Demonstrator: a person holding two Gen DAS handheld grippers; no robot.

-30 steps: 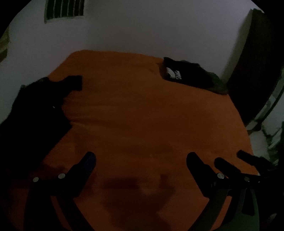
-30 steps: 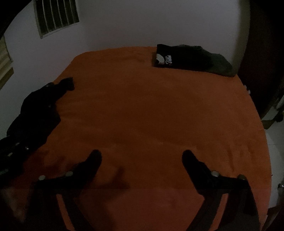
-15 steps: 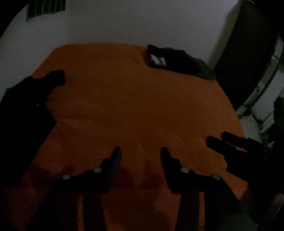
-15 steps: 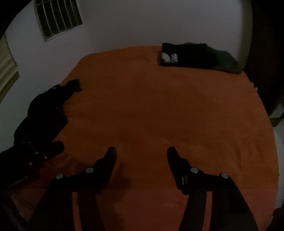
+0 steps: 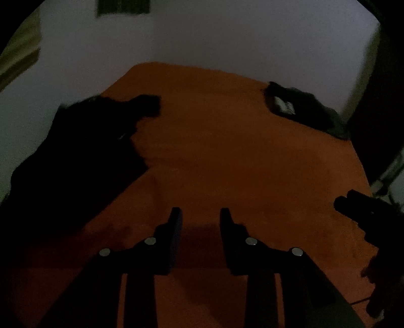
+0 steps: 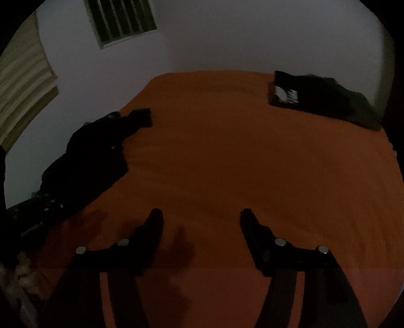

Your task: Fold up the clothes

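Two dark heaps of clothing lie on an orange bed (image 6: 227,156) in a dim, pale-walled room with a barred vent (image 6: 121,22). At left sprawls a crumpled black garment (image 6: 91,156); at the far right corner sits a folded stack (image 6: 318,96), its white print unreadable. Left tongs (image 5: 199,214) hover above the sheet, parted narrowly, holding nothing. Right tongs (image 6: 199,215) hover spread wider, equally empty.

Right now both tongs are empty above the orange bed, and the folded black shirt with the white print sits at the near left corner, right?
Not quite: the folded black shirt lies at the far right corner, as the right wrist view shows. Both tongs are indeed empty.
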